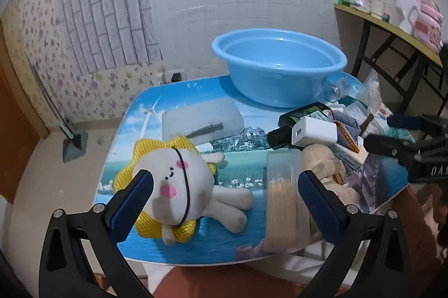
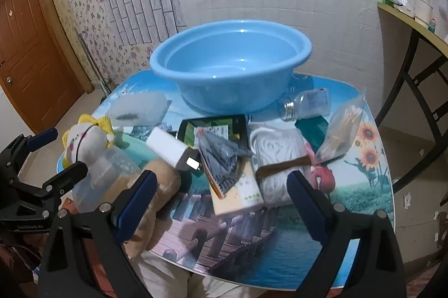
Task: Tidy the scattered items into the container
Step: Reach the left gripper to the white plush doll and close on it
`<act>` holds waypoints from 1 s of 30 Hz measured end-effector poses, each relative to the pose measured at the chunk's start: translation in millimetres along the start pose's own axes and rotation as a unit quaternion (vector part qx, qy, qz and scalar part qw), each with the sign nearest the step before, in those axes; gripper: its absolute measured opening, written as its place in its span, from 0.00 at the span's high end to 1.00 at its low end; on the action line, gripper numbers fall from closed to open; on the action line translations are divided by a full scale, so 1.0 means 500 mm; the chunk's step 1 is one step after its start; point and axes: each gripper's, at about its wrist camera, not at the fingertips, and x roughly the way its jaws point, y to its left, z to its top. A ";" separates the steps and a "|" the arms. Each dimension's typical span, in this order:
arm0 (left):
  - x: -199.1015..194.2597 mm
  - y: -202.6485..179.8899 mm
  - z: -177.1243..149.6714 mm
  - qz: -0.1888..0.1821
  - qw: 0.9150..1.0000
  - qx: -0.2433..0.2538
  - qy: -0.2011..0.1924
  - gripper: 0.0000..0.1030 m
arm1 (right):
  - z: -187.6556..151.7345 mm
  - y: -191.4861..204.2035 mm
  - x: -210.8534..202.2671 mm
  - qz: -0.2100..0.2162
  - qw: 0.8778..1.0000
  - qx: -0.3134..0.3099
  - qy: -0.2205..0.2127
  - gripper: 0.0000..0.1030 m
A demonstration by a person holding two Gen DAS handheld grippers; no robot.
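The blue basin [image 2: 229, 65] is sitting at the far side of the picture-printed table [image 2: 280, 250], in the upper middle of both views, and I am seeing nothing inside it but bare plastic, so the tidying is looking barely begun and nearly everything is waiting to go in. In front of it the clutter is lying in a heap: a dark green box [image 2: 215, 127], a white charger [image 2: 172, 149] resting against it, a grey patterned pouch [image 2: 221, 158] on a yellow packet [image 2: 240, 194], a bag of white cable [image 2: 277, 155], a small clear jar [image 2: 306, 103] on its side near the basin's right edge, and a clear bag [image 2: 341, 127] toward the right. In the left wrist view a white plush with a yellow frill [image 1: 179, 186] is lying in the lower middle of the frame, and a clear tub of toothpicks [image 1: 282, 197] is lying just to its right, beside a beige plush [image 1: 324, 161]. The left gripper [image 1: 224, 203] is hanging spread wide, one pad over the plush's head and the other by the tub, pinching nothing. The right gripper [image 2: 224, 200] is likewise spread and empty, hovering over the near edge of the heap. A frosted flat pouch [image 1: 201, 121] is lying apart at the left of the table.
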 end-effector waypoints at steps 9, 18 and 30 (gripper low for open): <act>0.030 0.034 -0.012 -0.028 0.998 -0.049 0.016 0.00 | -0.015 -0.013 0.007 -0.009 1.000 0.004 0.004 0.10; 0.031 0.035 -0.009 -0.001 0.999 -0.033 0.014 0.00 | -0.021 -0.021 0.015 -0.016 1.000 0.003 0.007 0.10; 0.029 0.047 -0.011 0.007 1.000 -0.022 0.012 0.00 | -0.035 -0.057 0.008 -0.021 1.000 0.018 0.007 0.10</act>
